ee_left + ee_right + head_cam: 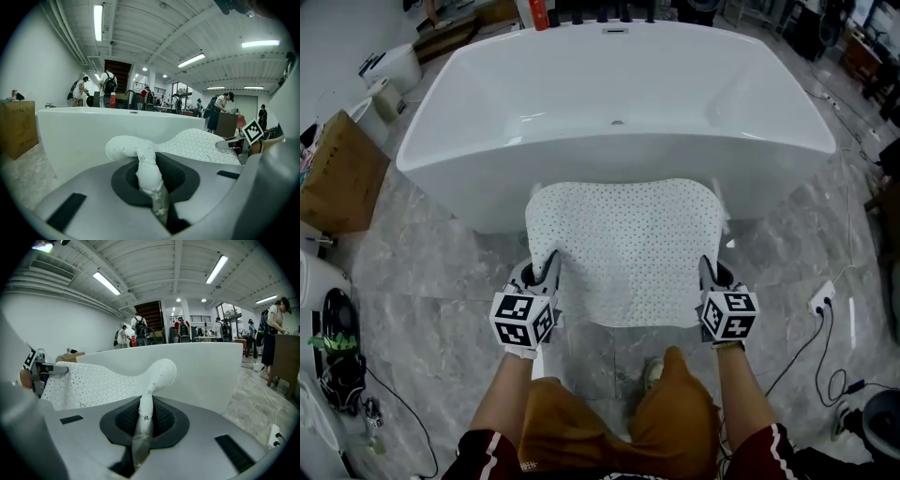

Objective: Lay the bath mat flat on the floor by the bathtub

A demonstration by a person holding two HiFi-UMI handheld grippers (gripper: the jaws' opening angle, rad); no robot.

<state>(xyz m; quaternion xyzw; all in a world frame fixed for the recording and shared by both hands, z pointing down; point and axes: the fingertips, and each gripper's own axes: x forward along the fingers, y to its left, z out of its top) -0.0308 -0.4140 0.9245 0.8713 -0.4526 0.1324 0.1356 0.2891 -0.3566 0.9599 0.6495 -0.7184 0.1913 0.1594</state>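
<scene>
Got the white dotted rubber bath mat (pixel 623 246) pinched at both near corners, left gripper (pixel 546 270) and right gripper (pixel 709 274) each clamped on it. It stretches ahead of me towards the glossy white bathtub (pixel 619 84), wide side running along the tub and the grey marble floor (pixel 431 272) below it. I reckon it wants lowering evenly.

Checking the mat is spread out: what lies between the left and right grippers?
The bath mat spans the gap, with the left gripper and right gripper each shut on a near corner; the head view shows it.
</scene>
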